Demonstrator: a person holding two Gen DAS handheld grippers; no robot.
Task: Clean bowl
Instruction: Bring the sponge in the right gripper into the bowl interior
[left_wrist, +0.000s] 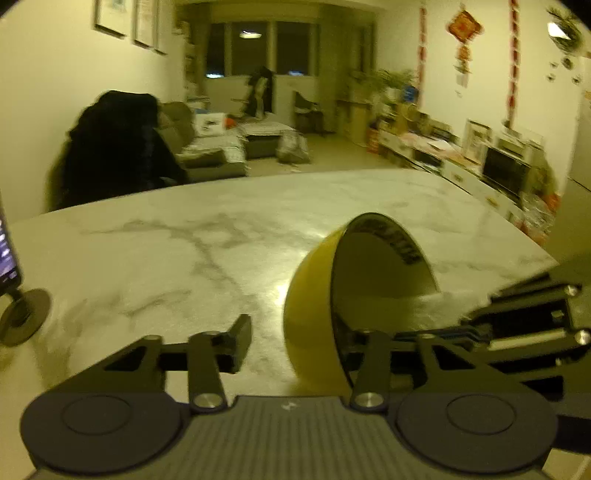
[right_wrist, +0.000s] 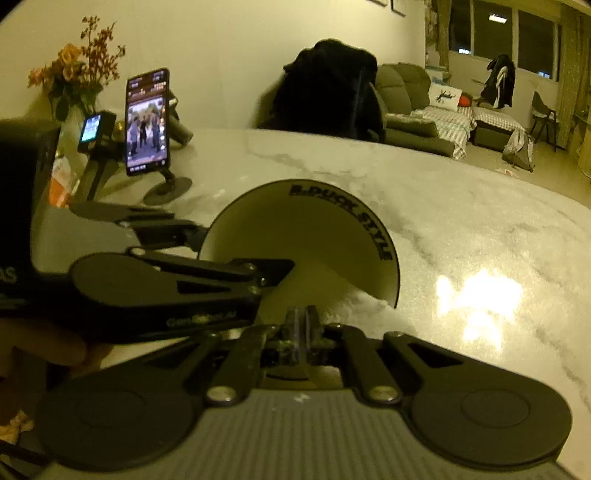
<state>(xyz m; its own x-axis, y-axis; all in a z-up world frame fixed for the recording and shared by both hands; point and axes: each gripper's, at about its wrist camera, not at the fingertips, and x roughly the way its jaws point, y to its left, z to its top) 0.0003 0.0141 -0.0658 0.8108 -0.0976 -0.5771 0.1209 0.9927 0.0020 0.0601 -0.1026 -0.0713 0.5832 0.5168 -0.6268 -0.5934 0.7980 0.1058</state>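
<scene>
A bowl (left_wrist: 314, 295), yellow outside and white inside with black lettering, lies tipped on its side on the marble table (left_wrist: 166, 258). My left gripper (left_wrist: 295, 343) is open and straddles the bowl's near wall. Its left finger (left_wrist: 240, 339) stands clear of the yellow outside, and its other finger is inside the bowl. In the right wrist view the bowl (right_wrist: 314, 236) opens toward the camera. My right gripper (right_wrist: 301, 321) is shut, its tips low inside the bowl, and I see nothing between them. The left gripper (right_wrist: 266, 273) reaches over the bowl's left rim.
A phone on a stand (right_wrist: 147, 122), a small lit device (right_wrist: 90, 129) and a vase of flowers (right_wrist: 77, 74) stand at the table's far left. A chair draped in a dark coat (right_wrist: 328, 88) sits behind the table. A person's hand (right_wrist: 40, 343) shows at the lower left.
</scene>
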